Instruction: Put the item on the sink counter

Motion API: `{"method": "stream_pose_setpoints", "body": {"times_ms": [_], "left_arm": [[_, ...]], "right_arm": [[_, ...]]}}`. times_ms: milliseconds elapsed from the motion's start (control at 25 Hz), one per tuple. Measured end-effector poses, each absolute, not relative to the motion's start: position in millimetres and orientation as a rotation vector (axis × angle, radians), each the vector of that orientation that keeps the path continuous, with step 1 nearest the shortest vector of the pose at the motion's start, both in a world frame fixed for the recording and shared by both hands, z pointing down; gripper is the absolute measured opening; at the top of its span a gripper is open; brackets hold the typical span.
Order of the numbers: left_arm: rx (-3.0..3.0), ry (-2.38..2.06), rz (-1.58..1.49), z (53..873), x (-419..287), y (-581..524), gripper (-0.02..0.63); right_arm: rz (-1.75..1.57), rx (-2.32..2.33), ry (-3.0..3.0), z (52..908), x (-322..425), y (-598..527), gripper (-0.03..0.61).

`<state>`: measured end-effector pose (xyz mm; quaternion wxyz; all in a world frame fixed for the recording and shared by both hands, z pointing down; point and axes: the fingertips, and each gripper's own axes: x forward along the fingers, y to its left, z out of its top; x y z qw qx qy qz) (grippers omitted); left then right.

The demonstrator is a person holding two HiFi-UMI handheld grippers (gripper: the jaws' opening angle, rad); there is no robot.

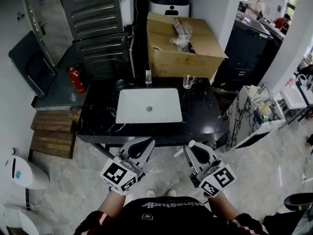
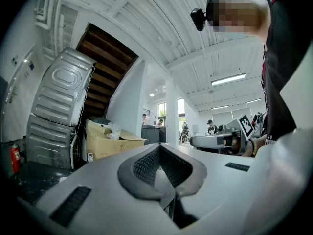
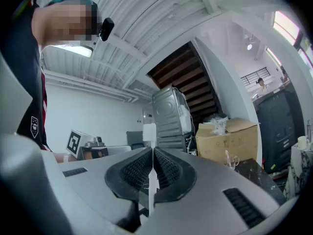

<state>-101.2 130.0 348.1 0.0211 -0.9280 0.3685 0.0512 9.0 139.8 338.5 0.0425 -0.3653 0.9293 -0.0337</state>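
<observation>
My right gripper [image 1: 192,146] is shut on a thin white stick-like item [image 1: 179,152] with a wider flat head, possibly a toothbrush. In the right gripper view the item [image 3: 148,133] stands up between the closed pads of that gripper [image 3: 152,153]. My left gripper [image 1: 146,142] is shut with nothing in it, its pads meeting in the left gripper view [image 2: 159,150]. Both hang side by side just short of the front edge of the black marble sink counter [image 1: 201,112], which holds a white basin [image 1: 149,105].
A clear glass cup [image 1: 189,81] and a small bottle [image 1: 147,74] stand at the counter's back edge, before a cardboard box [image 1: 181,48]. Stacked grey appliances [image 1: 98,23], a fire extinguisher [image 1: 75,78] and wooden pallets [image 1: 53,133] lie left. A marble cabinet [image 1: 244,114] stands right.
</observation>
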Motion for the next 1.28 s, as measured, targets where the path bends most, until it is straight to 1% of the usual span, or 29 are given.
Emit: {"method": "stream_pose_setpoints", "body": {"times_ms": [720,1280], "left_arm": [[-2.869,1.186,0.166,351.4,-99.9,125.5,0.014],[-2.856,1.173,0.120,348.9,-54.0,121.9,0.014]], "right_arm": [[-0.073,-1.138,2.828,340.2,16.2,137.1,0.041],[-0.087,-1.127,2.837,344.8,60.2,133.5,0.041]]}}
